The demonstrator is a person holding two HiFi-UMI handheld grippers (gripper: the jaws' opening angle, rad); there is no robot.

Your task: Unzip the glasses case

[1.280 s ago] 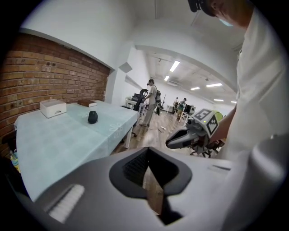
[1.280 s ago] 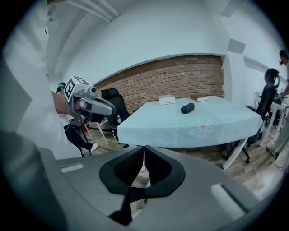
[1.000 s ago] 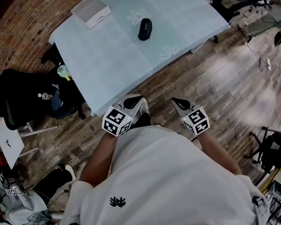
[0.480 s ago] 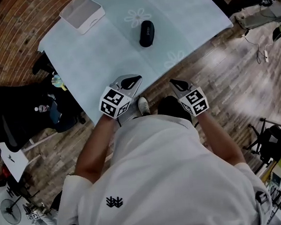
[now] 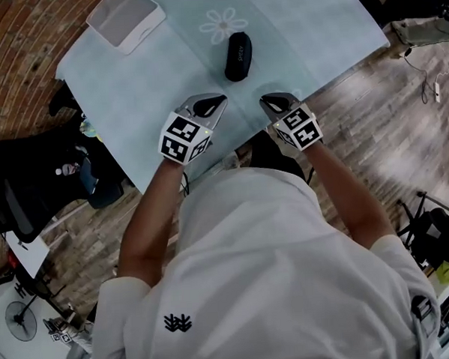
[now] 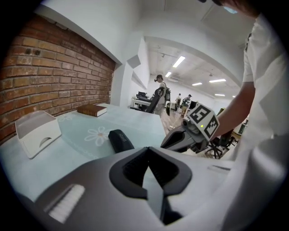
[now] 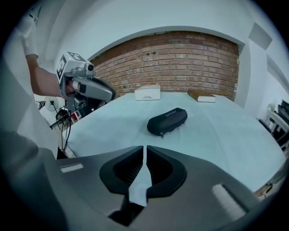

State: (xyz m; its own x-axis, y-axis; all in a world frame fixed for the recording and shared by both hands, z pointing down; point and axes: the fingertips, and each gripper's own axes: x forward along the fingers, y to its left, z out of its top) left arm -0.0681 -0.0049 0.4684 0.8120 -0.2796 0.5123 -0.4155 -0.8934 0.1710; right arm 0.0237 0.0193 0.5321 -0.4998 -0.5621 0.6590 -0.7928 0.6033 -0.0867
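Observation:
A black zipped glasses case (image 5: pixel 238 46) lies on the pale blue tablecloth (image 5: pixel 159 73), past both grippers. My left gripper (image 5: pixel 217 102) hovers over the table's near part, shut and holding nothing. My right gripper (image 5: pixel 266 100) is level with it at the table's near edge, also shut and holding nothing. In the left gripper view the case (image 6: pixel 121 139) lies ahead of the closed jaws (image 6: pixel 148 155), with the right gripper (image 6: pixel 187 135) beside it. In the right gripper view the case (image 7: pixel 167 121) shows its zip pull (image 7: pixel 161 134) on the near side, beyond the jaws (image 7: pixel 145 151).
A white box (image 5: pixel 124 19) sits at the table's far left corner. A brown book (image 7: pixel 202 95) lies at the far end by the brick wall (image 7: pixel 171 63). A black chair (image 5: pixel 29 178) and bags stand on the wooden floor left of the table.
Both grippers have moved forward from above the floor to above the table's near edge, closer to the case. The jaws stayed shut.

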